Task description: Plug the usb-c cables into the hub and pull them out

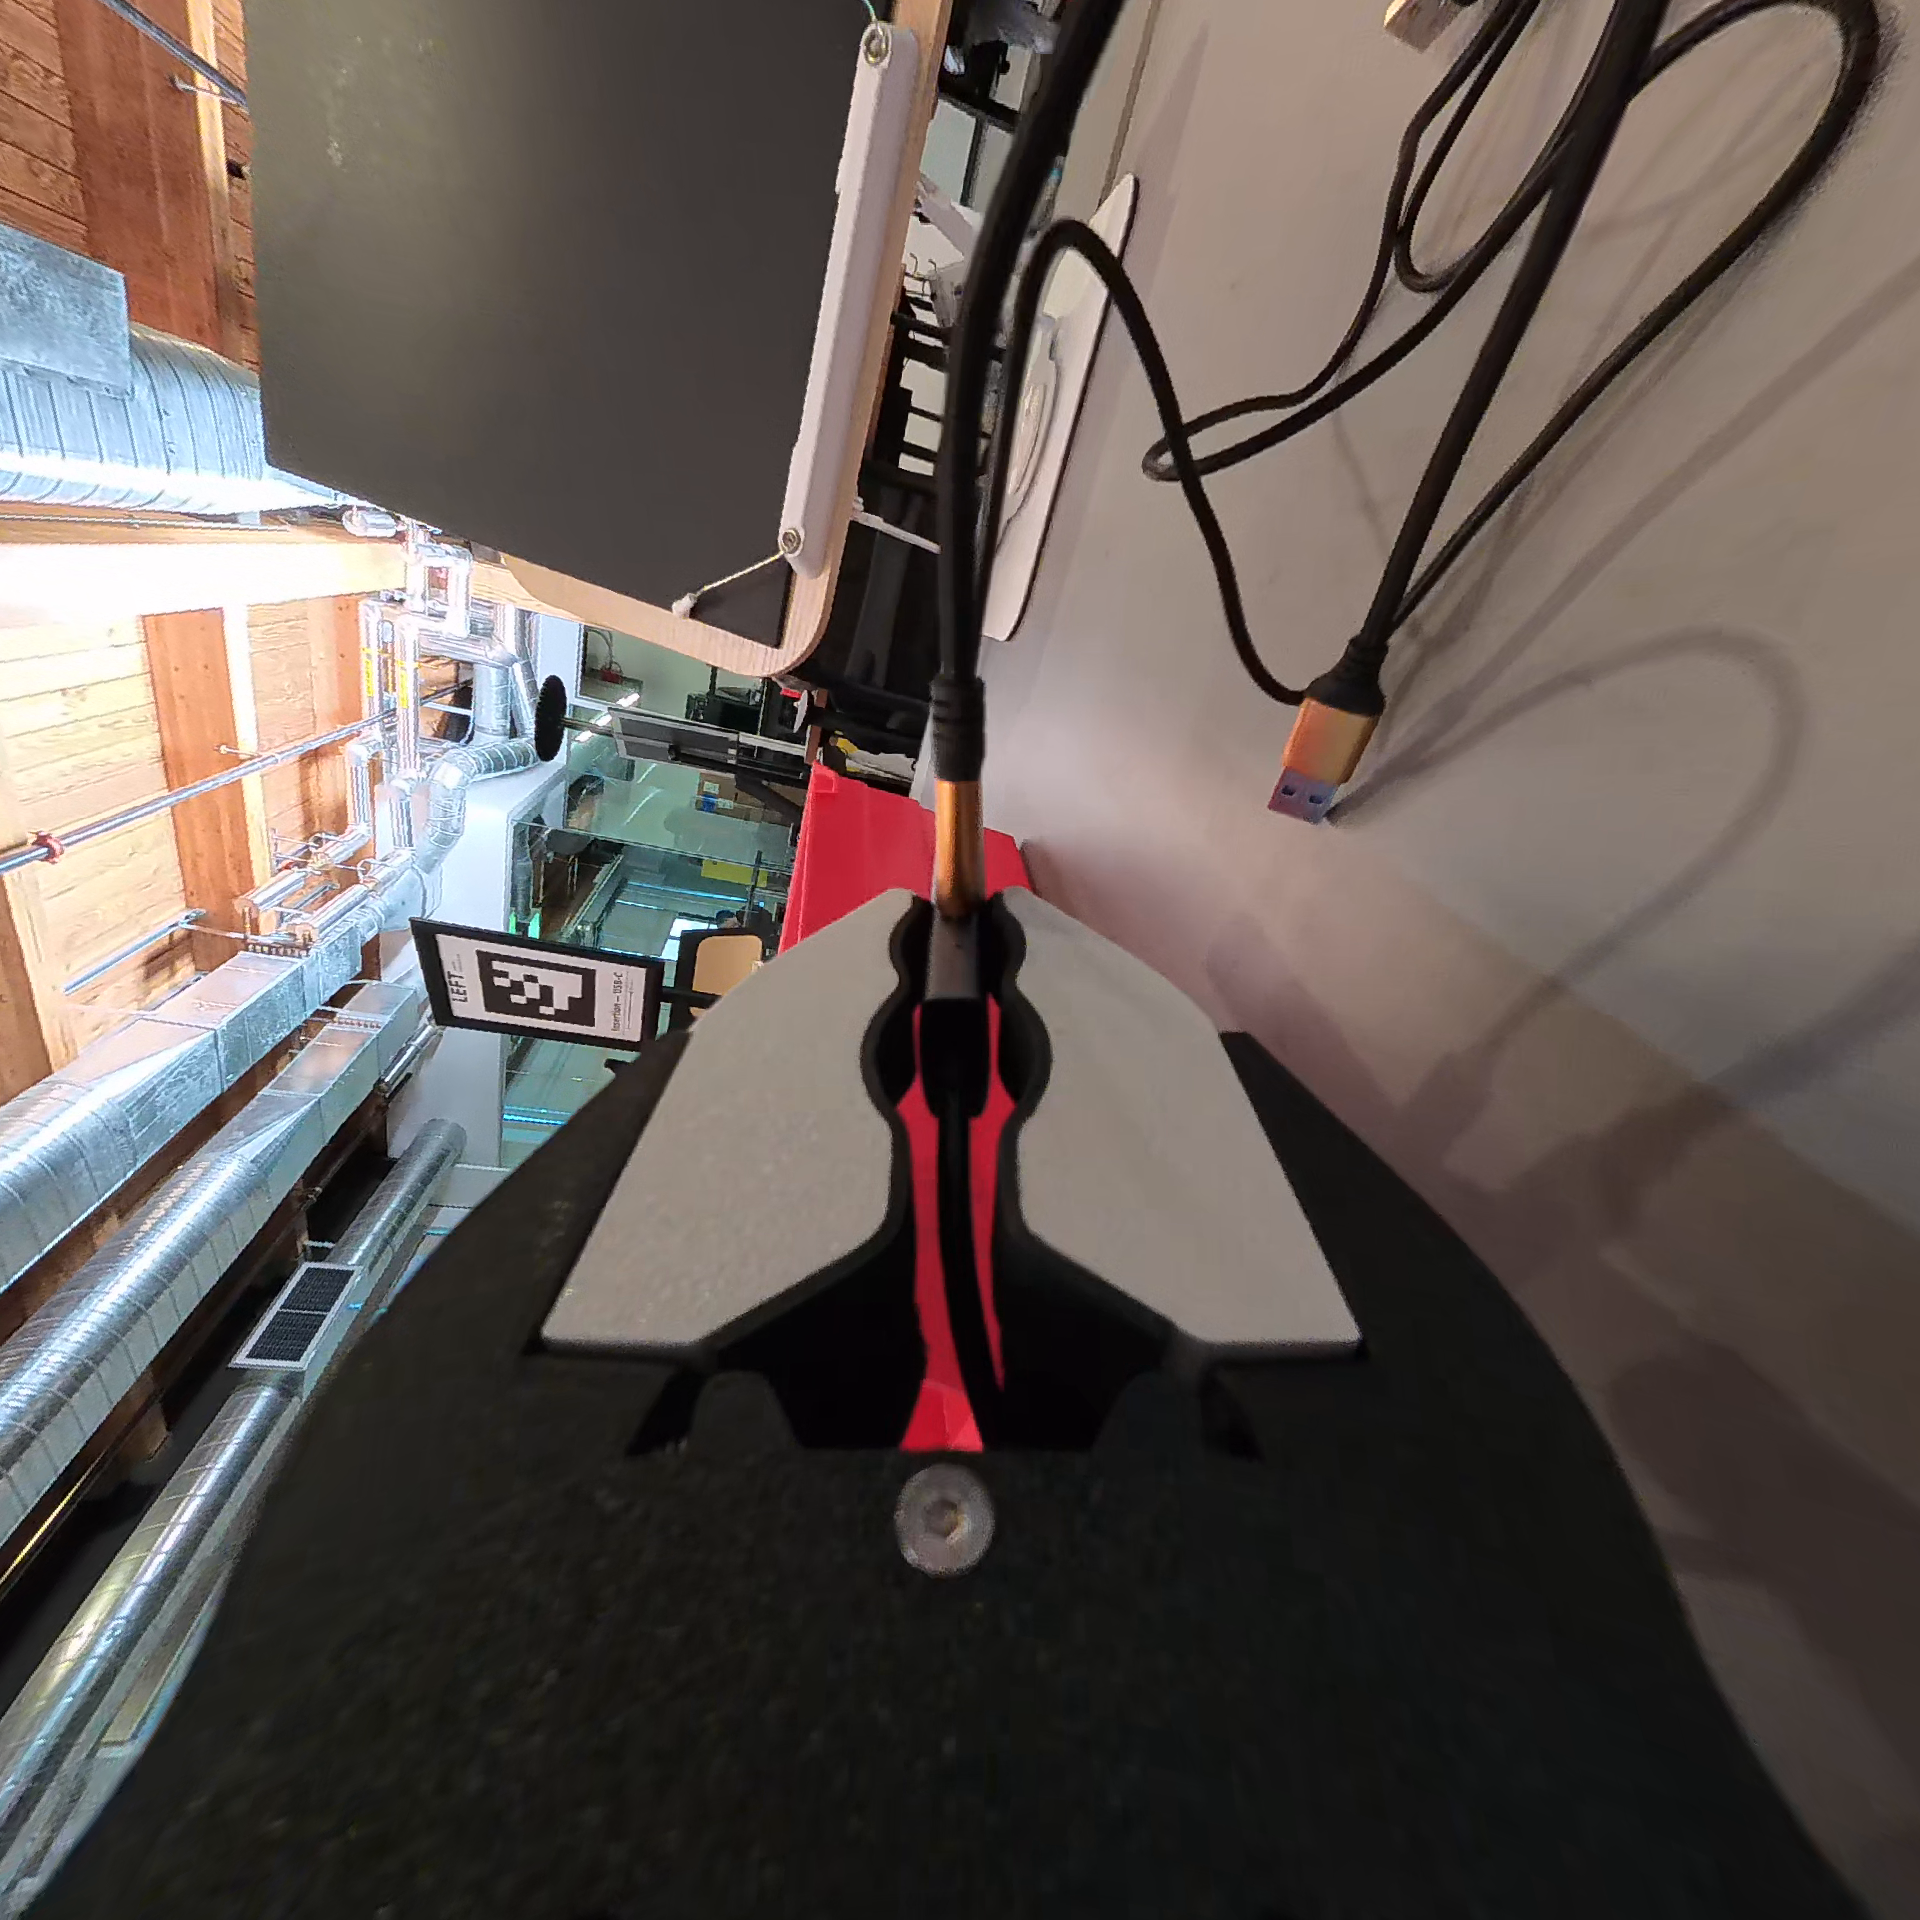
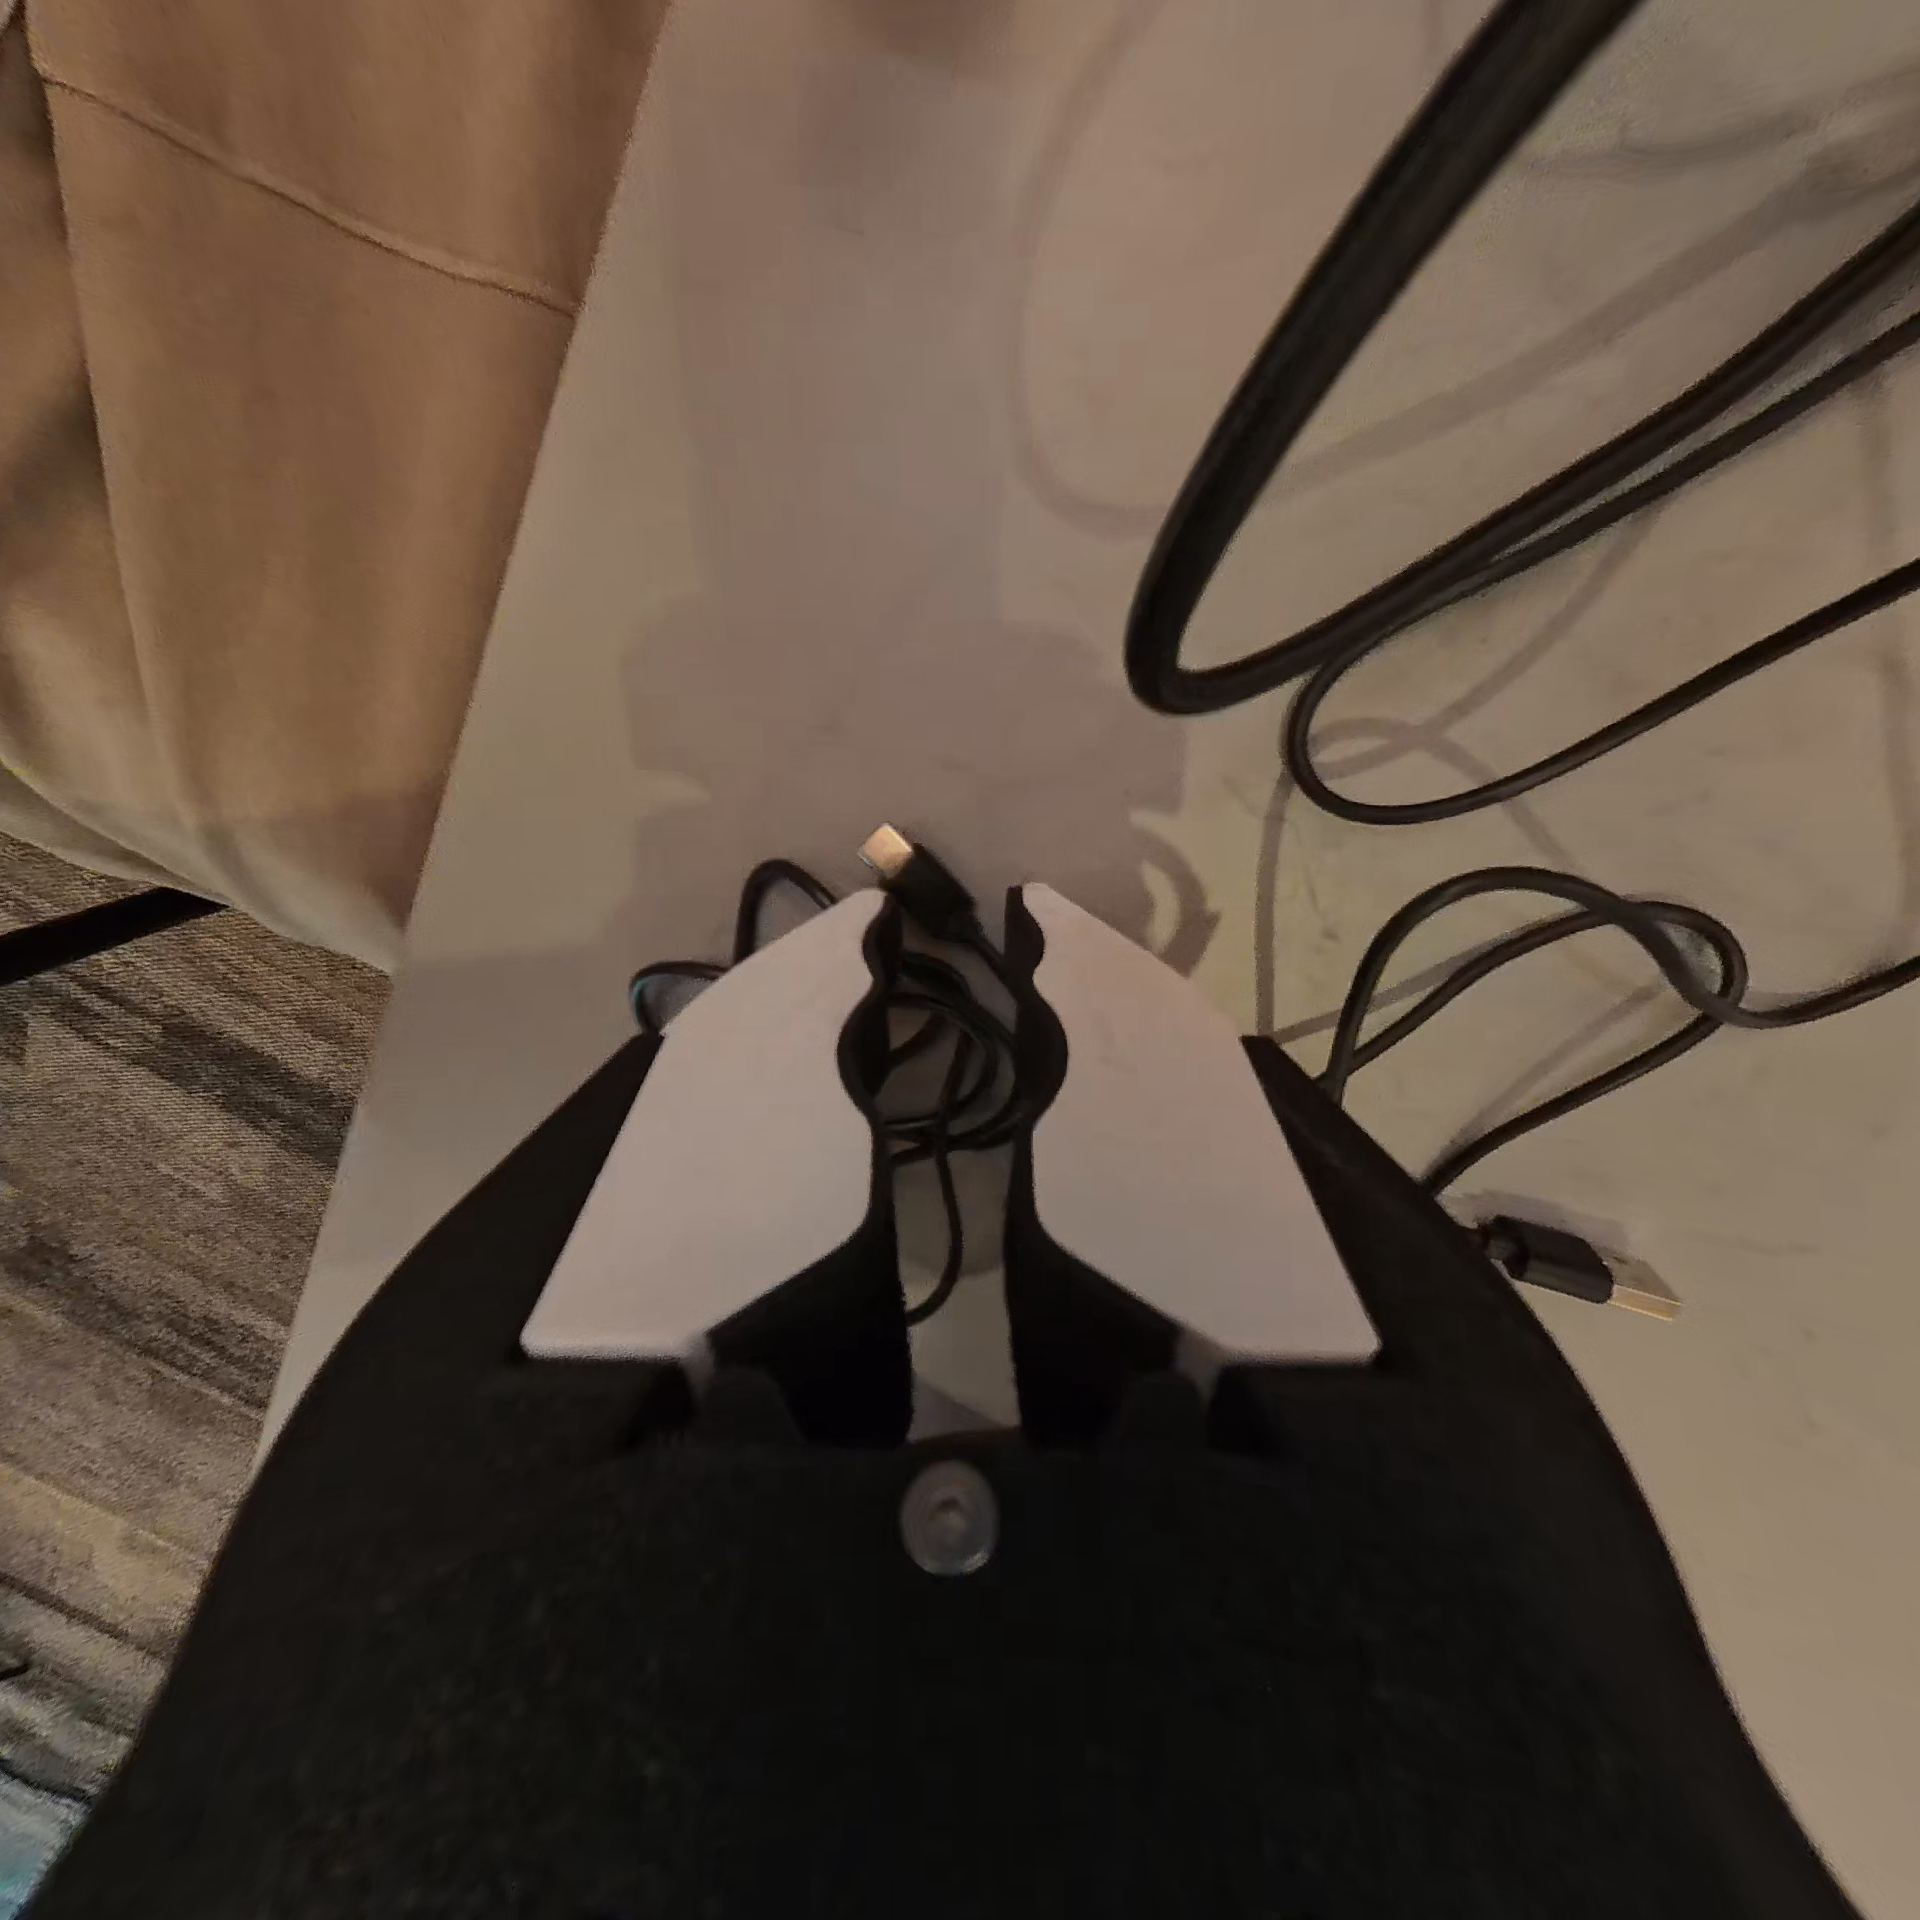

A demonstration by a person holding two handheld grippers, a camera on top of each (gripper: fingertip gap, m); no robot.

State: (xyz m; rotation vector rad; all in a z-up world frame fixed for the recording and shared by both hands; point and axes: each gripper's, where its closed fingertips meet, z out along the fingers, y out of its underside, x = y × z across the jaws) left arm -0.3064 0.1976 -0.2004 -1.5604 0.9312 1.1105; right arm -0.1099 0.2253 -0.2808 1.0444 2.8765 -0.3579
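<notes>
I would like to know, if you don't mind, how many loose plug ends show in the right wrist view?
2: a small silver-tipped plug just beyond the right gripper, and a black USB-A plug lying on the table to its right. More may be hidden under it.

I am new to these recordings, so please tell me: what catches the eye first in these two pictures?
In the left wrist view, the left gripper clamps an orange-collared plug on a thick black cable. In the right wrist view, the right gripper hangs open over a thin black cable's silver-tipped plug on the white table.

Black cable [image 1: 971, 436] with copper-orange collar [image 1: 954, 836]; red bin [image 1: 883, 847]; black-and-white checker tag [image 1: 540, 987]; pale grey worktop [image 2: 831, 468]; tan cloth [image 2: 270, 416].
</notes>
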